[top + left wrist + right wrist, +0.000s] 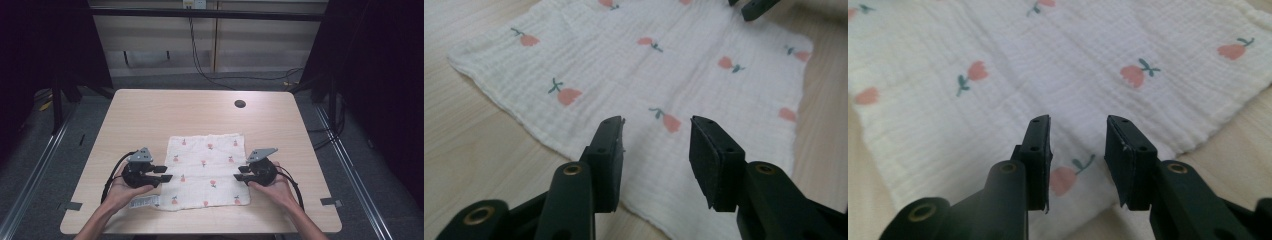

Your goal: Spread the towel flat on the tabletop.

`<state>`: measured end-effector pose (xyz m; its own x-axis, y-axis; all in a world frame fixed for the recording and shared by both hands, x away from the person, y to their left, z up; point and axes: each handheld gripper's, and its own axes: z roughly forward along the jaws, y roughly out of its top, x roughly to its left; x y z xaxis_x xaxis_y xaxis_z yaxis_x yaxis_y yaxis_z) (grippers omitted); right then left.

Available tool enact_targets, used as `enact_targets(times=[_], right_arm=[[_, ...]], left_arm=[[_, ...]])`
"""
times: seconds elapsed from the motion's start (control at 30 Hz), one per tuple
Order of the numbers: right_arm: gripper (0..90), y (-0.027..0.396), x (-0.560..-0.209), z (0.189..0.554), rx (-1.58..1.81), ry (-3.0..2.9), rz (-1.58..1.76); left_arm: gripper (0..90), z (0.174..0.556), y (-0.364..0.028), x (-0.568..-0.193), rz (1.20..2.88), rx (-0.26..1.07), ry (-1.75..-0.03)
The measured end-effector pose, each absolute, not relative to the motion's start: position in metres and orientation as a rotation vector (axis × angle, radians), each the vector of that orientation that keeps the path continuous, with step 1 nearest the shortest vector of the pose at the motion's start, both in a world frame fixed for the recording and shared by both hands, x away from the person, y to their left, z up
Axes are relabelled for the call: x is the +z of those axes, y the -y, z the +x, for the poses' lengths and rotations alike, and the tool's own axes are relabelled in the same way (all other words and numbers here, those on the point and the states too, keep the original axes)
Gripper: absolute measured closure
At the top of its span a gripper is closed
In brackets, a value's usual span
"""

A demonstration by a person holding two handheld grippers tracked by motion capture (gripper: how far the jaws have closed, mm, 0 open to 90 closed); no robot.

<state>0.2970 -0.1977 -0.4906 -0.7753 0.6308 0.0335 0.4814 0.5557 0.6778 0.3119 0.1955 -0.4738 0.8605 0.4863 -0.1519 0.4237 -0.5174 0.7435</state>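
A white muslin cloth [207, 170] printed with small pink flowers lies spread flat on the near half of the wooden table [150, 110]. A white label [144, 201] sticks out at its near-left corner. My left gripper [164, 173] is at the cloth's left edge, pointing inward, jaws open over the fabric [624, 65]. My right gripper [240, 173] mirrors it at the right edge, also open over the cloth [1048, 60]. In the left gripper view its gripper [656, 125] holds nothing, and the right gripper's fingertip [756, 7] shows across the cloth. The right gripper [1078, 122] is likewise empty-jawed.
A round cable hole [240, 103] sits in the far right part of the tabletop. Tape marks [74, 205] lie on the floor by the near corners. Black cables [200, 65] run across the floor behind the table, and dark frames stand at both sides.
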Motion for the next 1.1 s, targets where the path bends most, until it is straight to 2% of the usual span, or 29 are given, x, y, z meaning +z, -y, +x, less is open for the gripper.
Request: enact_targets(times=[0.1, 0.23, 0.3, 0.53, 0.77, 1.1], right_arm=[[64.8, 0.198, -0.497, 0.296, 1.014, -2.583, 0.933], [81.4, 0.199, -0.496, 0.293, 1.005, -2.602, 0.932], [86.2, 0.200, -0.496, 0.292, 1.012, -2.608, 0.933], [86.9, 0.207, -0.496, 0.282, 1.049, -2.623, 0.971], [87.1, 0.211, -0.496, 0.273, 1.063, -2.636, 0.978], [88.0, 0.215, -0.495, 0.252, 1.081, -2.671, 0.977]], left_arm=[[51.4, 0.311, -0.192, -0.481, 2.213, 0.100, -0.649], [52.1, 0.313, -0.189, -0.487, 2.253, 0.121, -0.638], [53.2, 0.314, -0.188, -0.489, 2.258, 0.120, -0.650], [60.9, 0.311, -0.183, -0.495, 2.301, 0.107, -0.612], [86.3, 0.302, -0.180, -0.494, 2.323, 0.095, -0.605], [88.7, 0.282, -0.188, -0.494, 2.313, -0.011, -0.594]])
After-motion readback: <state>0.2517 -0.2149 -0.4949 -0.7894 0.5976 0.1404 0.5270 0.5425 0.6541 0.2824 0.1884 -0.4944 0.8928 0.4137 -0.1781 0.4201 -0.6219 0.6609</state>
